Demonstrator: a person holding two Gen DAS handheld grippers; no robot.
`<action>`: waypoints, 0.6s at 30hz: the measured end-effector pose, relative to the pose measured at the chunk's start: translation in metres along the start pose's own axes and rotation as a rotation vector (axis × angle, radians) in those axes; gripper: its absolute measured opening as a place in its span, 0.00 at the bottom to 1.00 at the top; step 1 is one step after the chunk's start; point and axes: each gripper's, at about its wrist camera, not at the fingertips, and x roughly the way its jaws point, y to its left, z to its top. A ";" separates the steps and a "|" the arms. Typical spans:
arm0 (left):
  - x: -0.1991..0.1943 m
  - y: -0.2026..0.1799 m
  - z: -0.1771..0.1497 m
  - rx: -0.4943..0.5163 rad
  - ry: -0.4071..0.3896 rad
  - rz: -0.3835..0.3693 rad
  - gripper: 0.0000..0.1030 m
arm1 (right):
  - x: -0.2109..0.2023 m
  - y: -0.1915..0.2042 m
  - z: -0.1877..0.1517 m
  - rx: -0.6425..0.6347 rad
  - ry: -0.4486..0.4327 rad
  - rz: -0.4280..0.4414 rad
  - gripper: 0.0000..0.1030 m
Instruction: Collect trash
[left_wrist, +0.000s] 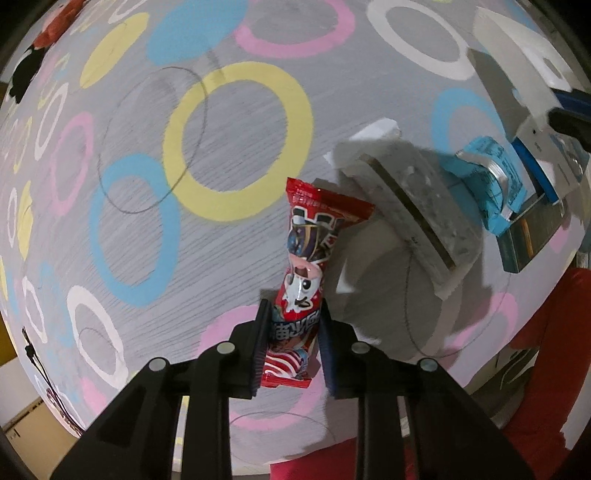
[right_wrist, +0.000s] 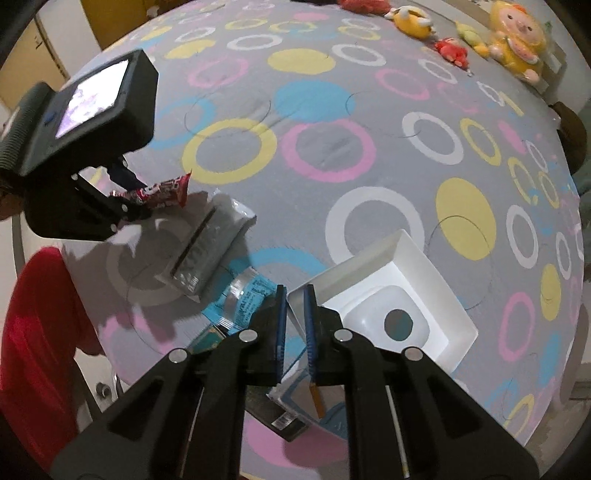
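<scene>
Left tool (left_wrist: 291, 347) lifted, clamping red wrapper (left_wrist: 308, 258) above table (left_wrist: 229, 155)

- Red snack wrapper (left_wrist: 310, 258): 1
- Silver-grey packet (right_wrist: 207, 243): 1
- Blue wrapper (right_wrist: 243, 295): 1
- White tray (right_wrist: 436, 266): 1
- Plush toys, far right: at least 4, yellow doll (right_wrist: 517, 40) largest
- Grippers: 2

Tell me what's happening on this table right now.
A person with a gripper in each hand is clearing up trash. The left gripper is shut on a red snack wrapper, lifted above the patterned tablecloth. The right gripper pinches the corner of a white tray. A silver packet, a blue wrapper and a small box lie on the cloth, not yet collected.
</scene>
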 end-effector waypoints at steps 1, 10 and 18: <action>0.002 -0.001 0.000 -0.005 -0.001 0.000 0.24 | -0.005 0.001 0.000 0.003 -0.015 -0.007 0.10; -0.019 -0.001 -0.011 -0.032 -0.052 0.007 0.24 | -0.049 0.014 -0.001 0.035 -0.118 -0.025 0.10; -0.060 -0.017 -0.023 -0.025 -0.117 0.013 0.24 | -0.094 0.030 -0.014 0.070 -0.182 -0.022 0.10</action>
